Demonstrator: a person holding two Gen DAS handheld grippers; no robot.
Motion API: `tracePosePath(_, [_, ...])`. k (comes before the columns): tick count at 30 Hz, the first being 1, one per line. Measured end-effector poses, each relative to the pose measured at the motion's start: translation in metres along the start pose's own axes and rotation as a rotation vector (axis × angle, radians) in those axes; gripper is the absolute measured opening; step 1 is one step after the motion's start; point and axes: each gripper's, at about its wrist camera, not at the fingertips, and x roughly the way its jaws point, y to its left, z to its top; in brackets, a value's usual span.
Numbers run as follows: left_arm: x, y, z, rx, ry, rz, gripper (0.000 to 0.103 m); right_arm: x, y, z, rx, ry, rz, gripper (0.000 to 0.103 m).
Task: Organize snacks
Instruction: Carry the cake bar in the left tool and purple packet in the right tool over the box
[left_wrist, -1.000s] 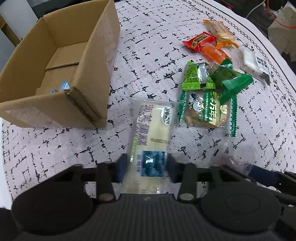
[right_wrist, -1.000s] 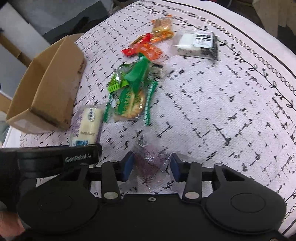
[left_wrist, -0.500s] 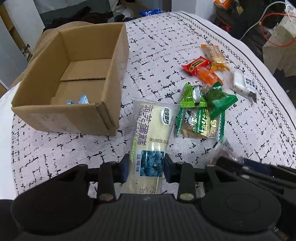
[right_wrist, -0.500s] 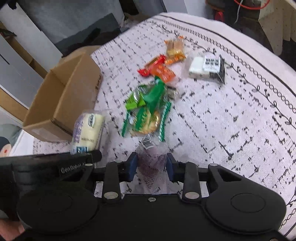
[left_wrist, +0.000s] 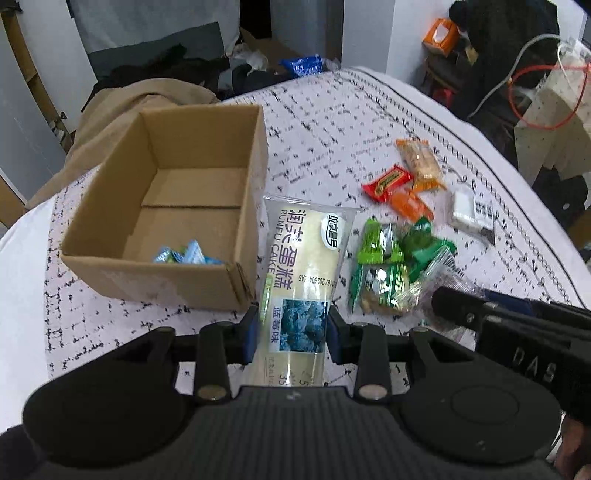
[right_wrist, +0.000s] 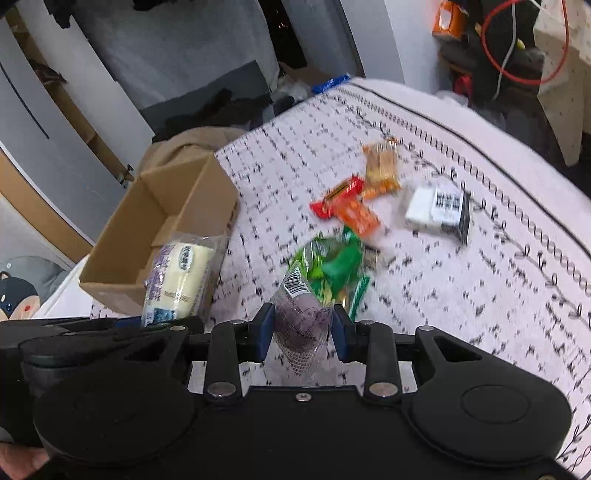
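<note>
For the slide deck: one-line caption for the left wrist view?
Left gripper holds a blueberry cake pack beside the open cardboard box.

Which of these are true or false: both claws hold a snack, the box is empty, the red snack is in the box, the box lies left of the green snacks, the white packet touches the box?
1. Both claws hold a snack. True: the left claw grips the cake, the right claw a clear packet.
2. The box is empty. False: blue packets lie inside.
3. The red snack is in the box. False: it lies on the cloth.
4. The box lies left of the green snacks. True.
5. The white packet touches the box. False: it lies far right of it.
</note>
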Motion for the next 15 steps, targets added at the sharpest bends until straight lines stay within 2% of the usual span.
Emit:
tracePosePath(8, [-0.02, 0.012, 0.012, -0.021, -0.057, -0.025, 0.036, -0.004, -0.001, 0.019, -0.027, -0.054, 0.027, 0.032])
tracePosePath(15, [-0.033, 0.032, 0.028, -0.053, -0.11, -0.02, 0.036, -0.002, 0.01, 0.041, -0.106, -0.111, 0.06, 0.032])
